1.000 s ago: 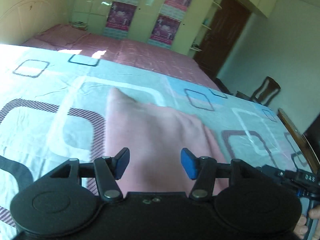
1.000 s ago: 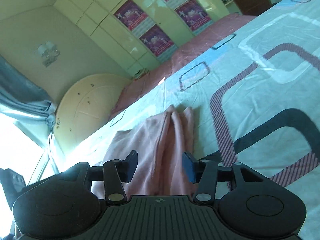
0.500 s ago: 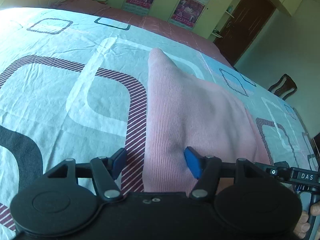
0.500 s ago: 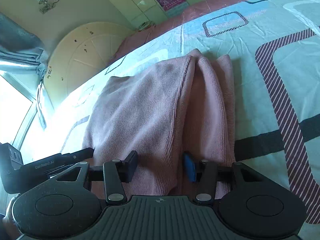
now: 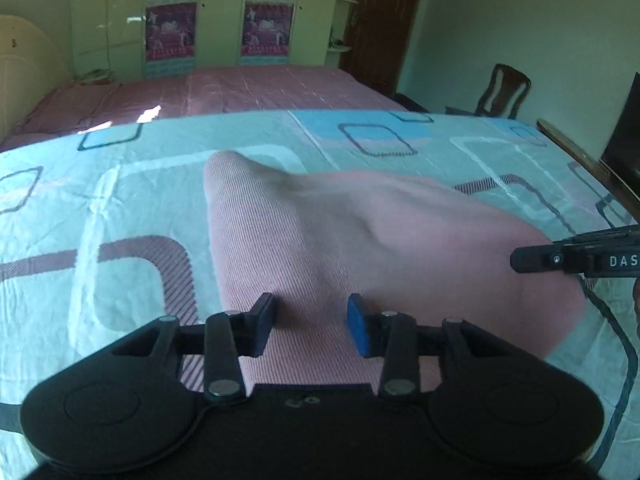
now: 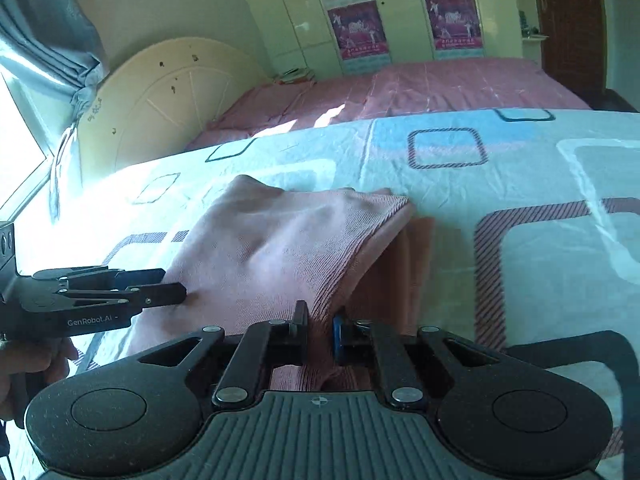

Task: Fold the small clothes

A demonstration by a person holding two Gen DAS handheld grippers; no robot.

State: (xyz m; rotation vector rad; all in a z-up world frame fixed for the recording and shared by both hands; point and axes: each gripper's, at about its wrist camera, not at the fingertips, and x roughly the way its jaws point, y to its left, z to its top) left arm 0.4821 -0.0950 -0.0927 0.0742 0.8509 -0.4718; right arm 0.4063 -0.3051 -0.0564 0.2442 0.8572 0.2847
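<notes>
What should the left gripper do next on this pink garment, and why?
Probably finish closing the left gripper on the near edge of the pink garment. Its jaws are closing with cloth between them, but the pads do not yet pinch it, while the right gripper already clamps its edge. With both edges held, the fold could likely start.

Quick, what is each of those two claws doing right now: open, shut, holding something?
Left gripper: jaws closing around the pink garment, pads not yet pressing it.
Right gripper: closing, pinching a fold of the pink garment.
</notes>
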